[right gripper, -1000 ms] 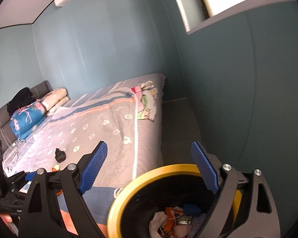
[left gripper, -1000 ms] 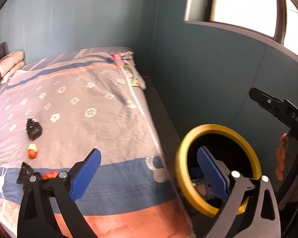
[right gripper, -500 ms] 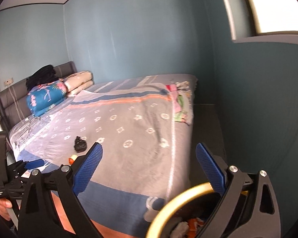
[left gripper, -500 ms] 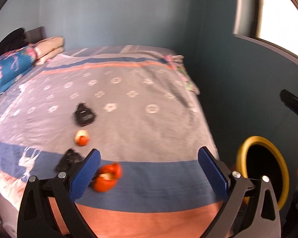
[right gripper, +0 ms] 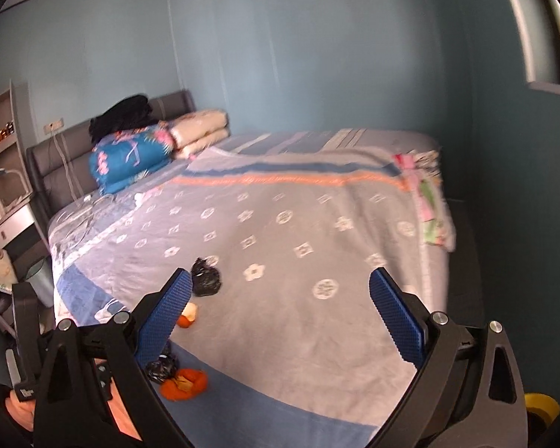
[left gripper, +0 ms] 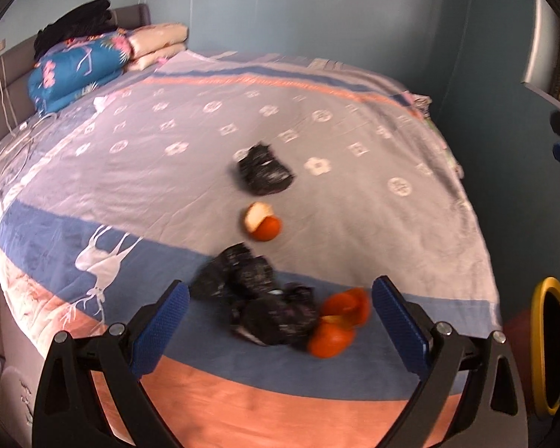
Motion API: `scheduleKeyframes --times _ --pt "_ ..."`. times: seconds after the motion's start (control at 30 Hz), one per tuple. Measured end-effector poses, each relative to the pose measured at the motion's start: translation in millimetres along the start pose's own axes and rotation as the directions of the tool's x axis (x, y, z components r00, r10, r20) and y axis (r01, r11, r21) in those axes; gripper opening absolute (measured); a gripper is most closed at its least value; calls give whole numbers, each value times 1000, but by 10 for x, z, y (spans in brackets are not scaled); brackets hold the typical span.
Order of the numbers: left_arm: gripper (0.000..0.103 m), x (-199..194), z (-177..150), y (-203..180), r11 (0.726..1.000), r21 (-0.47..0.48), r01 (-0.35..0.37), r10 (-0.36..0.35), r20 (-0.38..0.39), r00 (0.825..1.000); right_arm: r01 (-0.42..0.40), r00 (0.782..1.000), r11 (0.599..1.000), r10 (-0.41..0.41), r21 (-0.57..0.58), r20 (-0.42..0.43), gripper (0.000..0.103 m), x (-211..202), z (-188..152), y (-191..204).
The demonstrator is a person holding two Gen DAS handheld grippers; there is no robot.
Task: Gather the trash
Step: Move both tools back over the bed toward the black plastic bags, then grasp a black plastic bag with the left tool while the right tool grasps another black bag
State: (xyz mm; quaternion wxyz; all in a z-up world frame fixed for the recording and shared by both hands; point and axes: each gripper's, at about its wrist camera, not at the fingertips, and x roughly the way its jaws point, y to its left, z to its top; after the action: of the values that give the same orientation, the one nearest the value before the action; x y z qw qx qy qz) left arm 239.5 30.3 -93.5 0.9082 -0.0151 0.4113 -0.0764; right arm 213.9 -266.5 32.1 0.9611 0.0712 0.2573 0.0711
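Both tongs gape empty, the right tongs (right gripper: 276, 313) having just been widening. Left tongs (left gripper: 278, 326) hover over crumpled black plastic bags (left gripper: 257, 298) and orange peel (left gripper: 336, 321) near the patterned bedspread's (left gripper: 354, 246) foot edge.

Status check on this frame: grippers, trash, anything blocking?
Left gripper open, empty, over black bags and orange peel. Right gripper open, empty, jaws just widened. More trash up the bed. Nothing blocking.
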Motion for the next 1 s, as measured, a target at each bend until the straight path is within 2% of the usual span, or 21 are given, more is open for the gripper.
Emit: scheduleKeyframes --times 0.23,0.63,0.93,1.0 --pt "95 389 -84 290 998 -62 -2 -2 -74 997 -53 994 998 49 -35 -94 92 805 79 354" --pt "95 843 -128 518 992 -127 23 -42 -152 987 -118 968 991 100 -65 -232 92 2131 -76 828" --pt "95 1056 -101 602 987 -149 56 -84 -186 979 -158 934 986 132 -55 -333 92 2966 -195 1057" --pt "94 1089 -116 640 982 -176 73 -106 -191 976 -170 918 984 139 -53 -371 92 3172 -250 1110"
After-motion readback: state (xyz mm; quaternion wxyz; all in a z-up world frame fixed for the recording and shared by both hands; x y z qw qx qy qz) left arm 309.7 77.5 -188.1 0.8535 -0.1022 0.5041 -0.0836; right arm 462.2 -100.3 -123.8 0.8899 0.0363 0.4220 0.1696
